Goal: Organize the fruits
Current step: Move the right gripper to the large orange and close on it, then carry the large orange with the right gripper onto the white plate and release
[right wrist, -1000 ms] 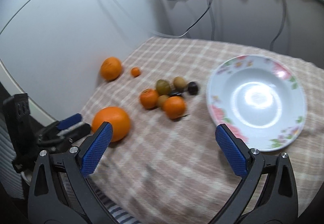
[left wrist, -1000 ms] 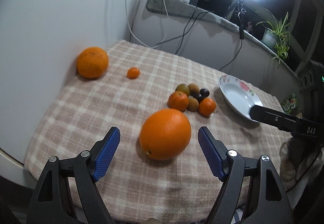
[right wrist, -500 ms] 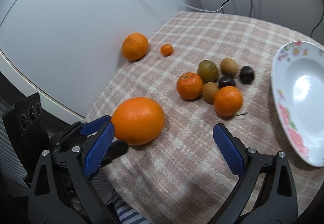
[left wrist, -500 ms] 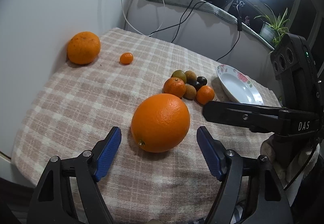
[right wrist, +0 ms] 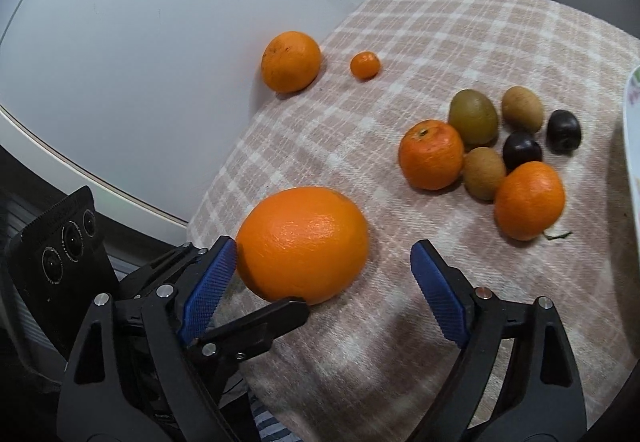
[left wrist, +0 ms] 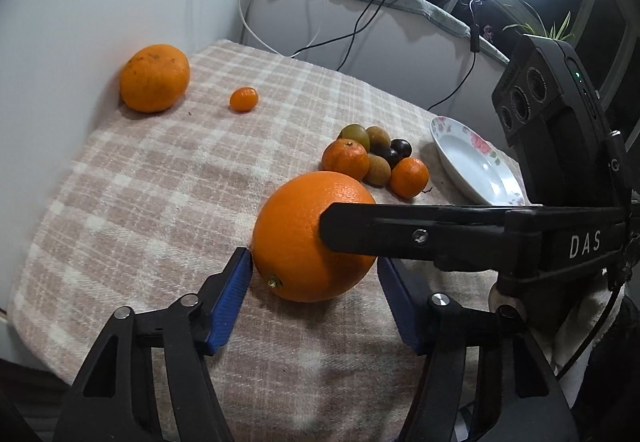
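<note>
Left wrist view: left gripper (left wrist: 314, 292) closing around the big orange (left wrist: 314, 236), pads barely touching. Firm, heavy, smooth-skinned, so I'd grip its widest middle.

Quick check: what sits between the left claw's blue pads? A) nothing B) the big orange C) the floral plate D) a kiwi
B: the big orange lies between the closing left claw blue pads, on the checked cloth.
</note>
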### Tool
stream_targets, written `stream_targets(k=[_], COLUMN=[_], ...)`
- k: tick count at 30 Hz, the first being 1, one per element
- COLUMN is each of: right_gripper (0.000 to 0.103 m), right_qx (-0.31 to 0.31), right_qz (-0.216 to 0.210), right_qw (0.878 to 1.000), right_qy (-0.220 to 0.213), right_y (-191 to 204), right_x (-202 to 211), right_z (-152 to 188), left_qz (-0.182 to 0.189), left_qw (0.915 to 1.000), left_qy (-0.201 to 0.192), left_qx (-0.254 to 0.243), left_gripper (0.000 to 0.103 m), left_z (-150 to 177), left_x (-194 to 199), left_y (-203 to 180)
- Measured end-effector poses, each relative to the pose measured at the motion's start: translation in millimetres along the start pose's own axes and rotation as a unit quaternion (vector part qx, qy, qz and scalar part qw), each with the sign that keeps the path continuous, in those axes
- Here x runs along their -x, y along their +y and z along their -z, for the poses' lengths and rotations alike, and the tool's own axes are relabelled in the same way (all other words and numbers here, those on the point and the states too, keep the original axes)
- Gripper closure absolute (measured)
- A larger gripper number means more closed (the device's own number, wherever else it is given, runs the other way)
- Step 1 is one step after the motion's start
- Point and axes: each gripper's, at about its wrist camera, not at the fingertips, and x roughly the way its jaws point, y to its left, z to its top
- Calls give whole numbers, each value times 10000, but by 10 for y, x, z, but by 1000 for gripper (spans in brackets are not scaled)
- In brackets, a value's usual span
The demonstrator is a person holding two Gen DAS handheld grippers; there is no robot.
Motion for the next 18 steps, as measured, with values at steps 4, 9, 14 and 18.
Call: stream_targets(k=[4, 9, 14, 18], right_gripper=[13, 22, 25, 25], right_qx=[-33, 15, 42, 21], right_qz=[-95, -272, -271, -277], right_qw=[9999, 9994, 9995, 9996], right_qy=[54, 200, 178, 107], right_y=[-17, 22, 63, 61], right_x=[-40, -112, -151, -95], right_z=[-16, -5, 5, 33], left_qz=[37, 50, 34, 31], left_qw=[10000, 10000, 10000, 10000], left_qy=[-10, -9, -15, -29], left_qx=[6, -18, -29, -86], left_gripper=[39, 39, 39, 40], left_z=[-2, 1, -5, -8], left_x=[-1, -1, -4, 11], left_y=[9, 8, 13, -12])
